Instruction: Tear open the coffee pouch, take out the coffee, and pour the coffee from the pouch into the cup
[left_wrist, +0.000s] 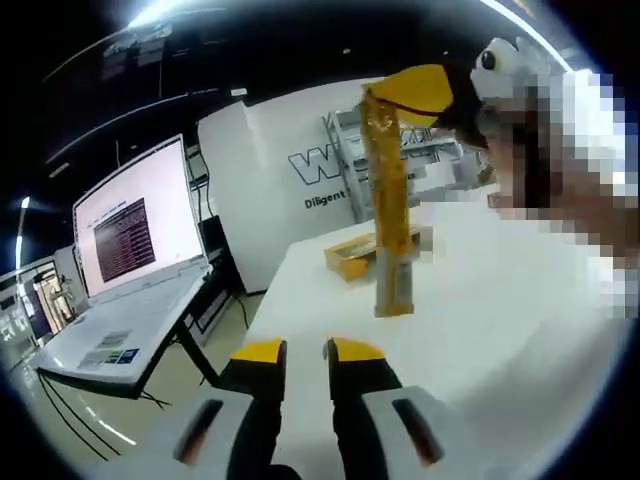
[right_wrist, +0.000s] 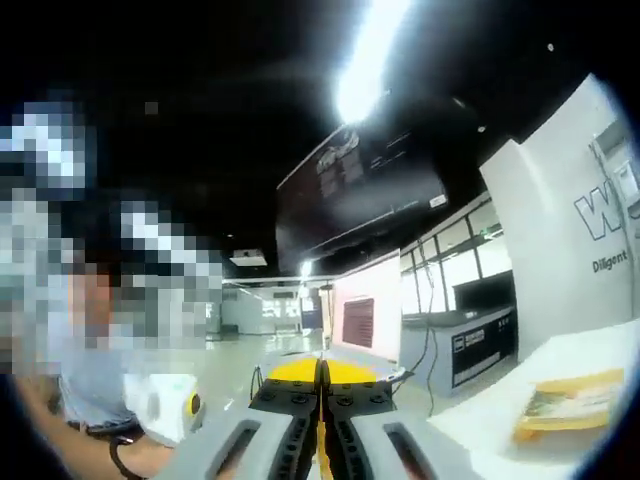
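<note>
Right gripper (right_wrist: 320, 372): jaws pressed together on coffee stick pouch (left_wrist: 388, 200), hanging ahead of left gripper (left_wrist: 305, 352), jaws slightly spread, empty. Risk: thin-edge grip slipping during tear, spilling coffee onto table (left_wrist: 480, 330).

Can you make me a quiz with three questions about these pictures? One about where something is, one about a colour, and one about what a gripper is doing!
1. Where is the box?
A. on the floor
B. on the table
C. in a gripper

2. What colour is the pouch?
A. blue
B. green
C. orange

3. How is the left gripper?
A. open
B. shut on the pouch
C. shut on the box

Answers:
1 B, the box lies on the white top.
2 C, the long strip hanging from the right gripper is orange.
3 A, a gap shows between its jaws, with nothing in it.
</note>
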